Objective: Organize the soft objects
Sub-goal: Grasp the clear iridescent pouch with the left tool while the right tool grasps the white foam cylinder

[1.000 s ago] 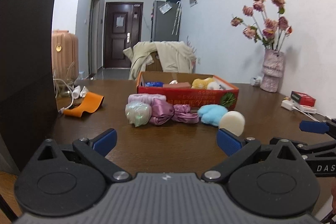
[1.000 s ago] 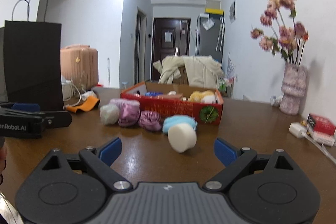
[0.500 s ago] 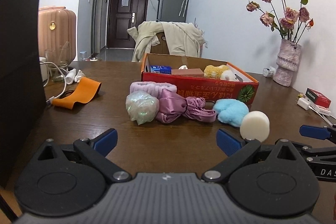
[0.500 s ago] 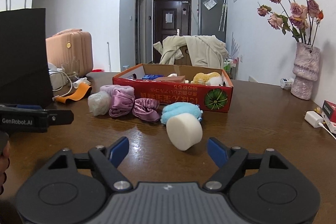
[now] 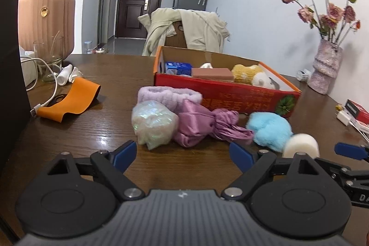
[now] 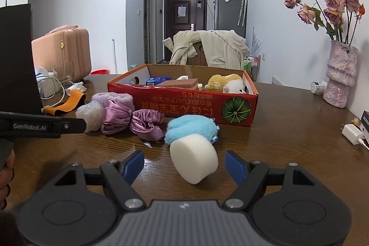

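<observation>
While the left gripper (image 5: 183, 153) hung spread and narrowing, nothing between its jaws, before the iridescent pouch (image 5: 153, 123) on the table (image 5: 92, 126), the right gripper (image 6: 184, 163), also spread and narrowing, straddled the white sponge (image 6: 194, 157) untouched.

Bright, even indoor light; soft glare on the desk (image 5: 101, 137); fisheye bending and dark corners at the edges
</observation>
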